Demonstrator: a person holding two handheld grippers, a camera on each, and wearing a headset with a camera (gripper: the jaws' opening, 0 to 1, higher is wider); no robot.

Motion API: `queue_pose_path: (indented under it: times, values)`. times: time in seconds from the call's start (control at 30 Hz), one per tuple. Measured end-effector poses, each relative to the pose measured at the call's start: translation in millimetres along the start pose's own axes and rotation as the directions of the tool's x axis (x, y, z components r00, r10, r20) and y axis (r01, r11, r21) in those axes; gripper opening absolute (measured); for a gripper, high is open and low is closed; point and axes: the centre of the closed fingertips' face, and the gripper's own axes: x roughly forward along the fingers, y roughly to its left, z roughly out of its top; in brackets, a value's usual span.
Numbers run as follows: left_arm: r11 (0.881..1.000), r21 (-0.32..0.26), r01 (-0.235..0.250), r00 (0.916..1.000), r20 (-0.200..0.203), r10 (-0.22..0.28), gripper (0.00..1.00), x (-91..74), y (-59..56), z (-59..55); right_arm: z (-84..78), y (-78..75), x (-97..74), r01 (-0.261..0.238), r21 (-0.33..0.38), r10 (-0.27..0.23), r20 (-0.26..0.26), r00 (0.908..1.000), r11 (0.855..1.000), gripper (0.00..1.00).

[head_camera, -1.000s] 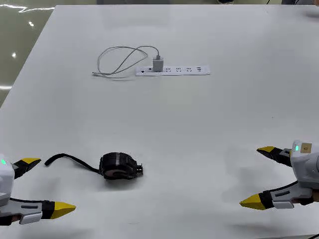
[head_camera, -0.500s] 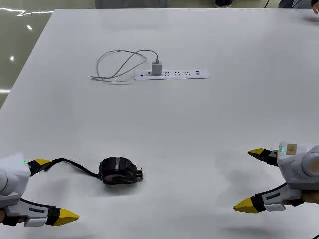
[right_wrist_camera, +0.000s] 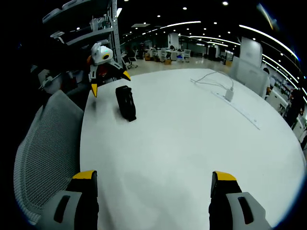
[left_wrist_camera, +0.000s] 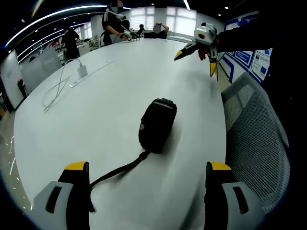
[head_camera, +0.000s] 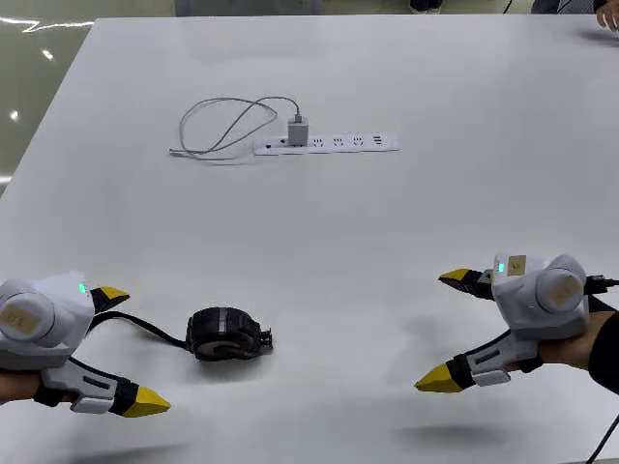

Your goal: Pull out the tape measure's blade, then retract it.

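Tape measure (head_camera: 227,333) sits close to the near edge of the tabletop (head_camera: 464,116), left of the middle. Its black wrist strap (head_camera: 145,324) trails off toward the left gripper (head_camera: 131,348). Both sets of jaws are spread wide and holding nothing. The right gripper (head_camera: 445,329) hangs well off to the right of the case, also near that near edge. In the left gripper view the strap runs in between the left jaws and ends close to one of them. I can't tell if it actually touches.

So this looks like the very start, just getting lined up. My two cents on doing it cleanly:

- Get the left jaws onto the case body itself, not the strap. Pinch the strap and the case will just drag along when the blade gets pulled.
- The little blade tab (head_camera: 269,336) seems to point right, at the right gripper, which is handy. It's tiny though, so come in low and square and close on the tab only.
- Pull straight out along the tabletop toward the right edge, keeping the case pinned.
- For the retract, I'd walk the tab back in instead of letting go, since a snap-back would probably kick a light case around.

Power strip (head_camera: 326,144) with its charger (head_camera: 297,129) and cable (head_camera: 222,124) lies way up toward the far edge, so it's out of the way.
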Motion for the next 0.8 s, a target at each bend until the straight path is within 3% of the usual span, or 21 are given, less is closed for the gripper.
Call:
queue_pose_path:
  times: [0.13,0.5,0.63,0.73,0.8]
  values:
    - [0.998,0.064,0.008,0.9995,-0.031,-0.006,0.99,4.2,2.1,3.1,7.4,3.5,7.4,-0.02,-0.026,0.02,0.001,0.9998,0.999,0.98]
    - [0.991,0.126,0.047,0.9978,-0.051,-0.041,0.99,19.0,-0.9,25.0,30.5,5.8,24.1,-0.051,-0.072,0.052,0.012,0.9985,0.996,0.98]
    - [0.982,0.177,0.065,0.9959,-0.075,-0.052,0.96,25.2,-3.1,28.6,34.2,10.6,30.1,-0.074,-0.086,0.075,0.008,0.9971,0.993,0.98]
    - [0.982,0.173,0.079,0.9954,-0.068,-0.068,0.98,31.3,-5.6,33.4,41.6,13.2,34.9,-0.088,-0.045,0.09,0.031,0.9955,0.995,0.98]
    - [0.981,0.178,0.082,0.9951,-0.07,-0.07,0.97,35.8,-6.7,36.3,45.6,13.9,38.7,-0.084,-0.061,0.087,0.037,0.9956,0.995,0.97]
